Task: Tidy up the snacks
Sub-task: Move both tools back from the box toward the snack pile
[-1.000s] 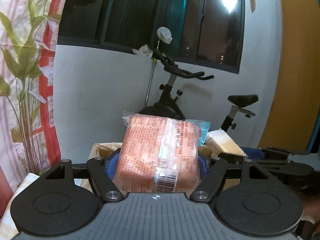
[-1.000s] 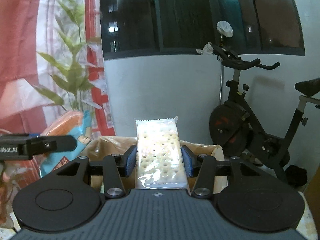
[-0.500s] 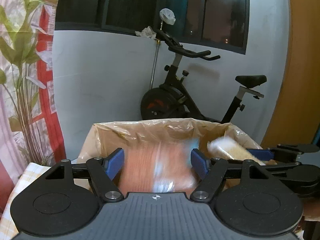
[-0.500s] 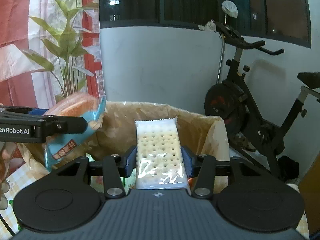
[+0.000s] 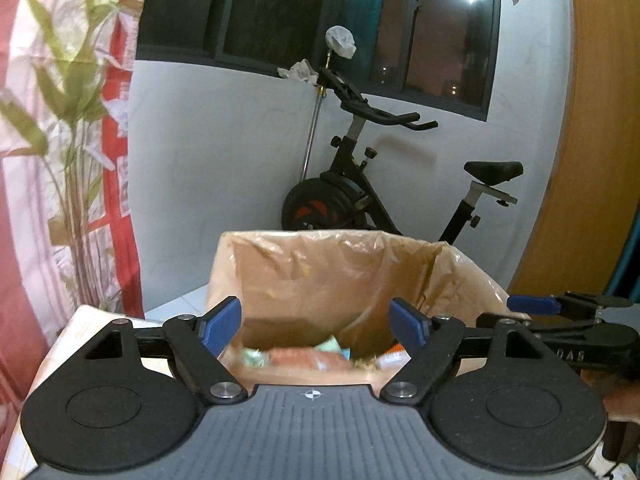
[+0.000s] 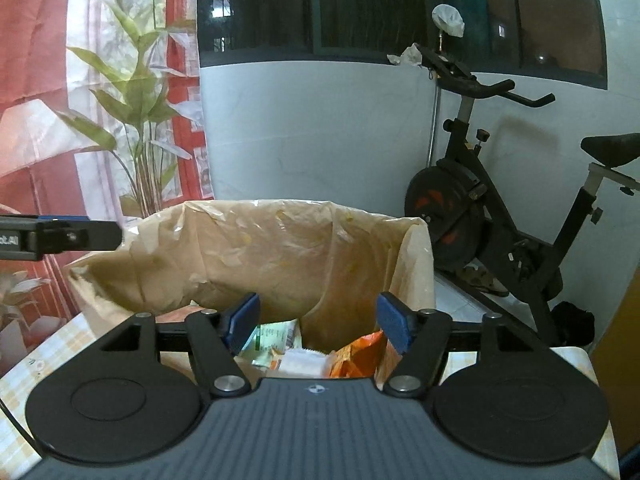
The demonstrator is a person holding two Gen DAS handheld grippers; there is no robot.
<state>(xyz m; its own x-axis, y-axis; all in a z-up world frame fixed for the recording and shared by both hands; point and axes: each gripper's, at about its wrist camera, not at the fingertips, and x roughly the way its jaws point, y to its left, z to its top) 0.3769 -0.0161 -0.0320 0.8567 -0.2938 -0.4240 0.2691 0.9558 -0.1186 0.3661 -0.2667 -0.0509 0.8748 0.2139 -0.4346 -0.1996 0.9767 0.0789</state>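
Both packets just dropped: left gripper point(image 5: 316, 322) and right gripper point(image 6: 318, 320) jaws just opened, empty, over lined box point(image 6: 248, 248); snacks point(image 6: 296, 354) inside.

Snack packets point(image 6: 304, 350) heaped inside lined box point(image 6: 256, 248)

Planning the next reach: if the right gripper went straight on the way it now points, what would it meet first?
Probably the snack packets lying in the lined box: the open, empty right gripper aims down into it. Depth is unclear; the box's far wall could come first.
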